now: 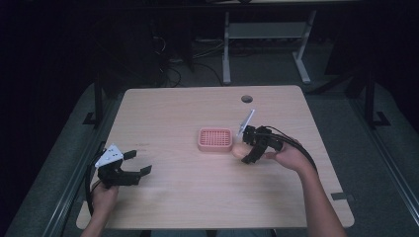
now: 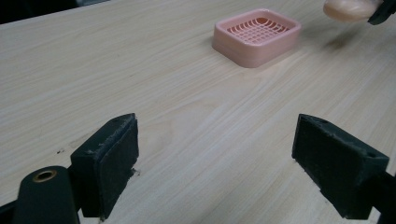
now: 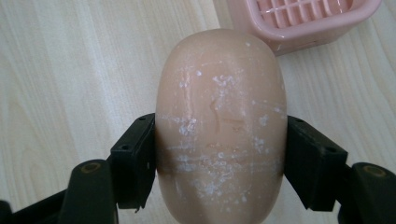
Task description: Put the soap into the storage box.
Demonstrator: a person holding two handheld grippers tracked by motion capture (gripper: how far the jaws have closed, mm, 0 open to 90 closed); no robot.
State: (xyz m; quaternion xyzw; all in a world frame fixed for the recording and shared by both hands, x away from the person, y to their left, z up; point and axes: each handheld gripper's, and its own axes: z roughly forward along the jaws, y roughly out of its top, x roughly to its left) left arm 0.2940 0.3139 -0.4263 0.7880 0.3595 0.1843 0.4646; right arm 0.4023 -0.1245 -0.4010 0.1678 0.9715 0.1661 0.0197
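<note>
Right gripper view, soap bar (image 3: 219, 126) clamped in right hand-held gripper (image 3: 219, 161), just beside pink soap dish (image 3: 299, 28)

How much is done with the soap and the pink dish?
Done: the right gripper has the soap bar squeezed between its jaws. In hand: it holds the soap just beside the pink soap dish. Left: putting the soap in the dish, which looks empty. The left gripper waits open, away from it.

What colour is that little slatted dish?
Pink: the rectangular plastic soap dish with its grid top, clearest in the left gripper view.
</note>
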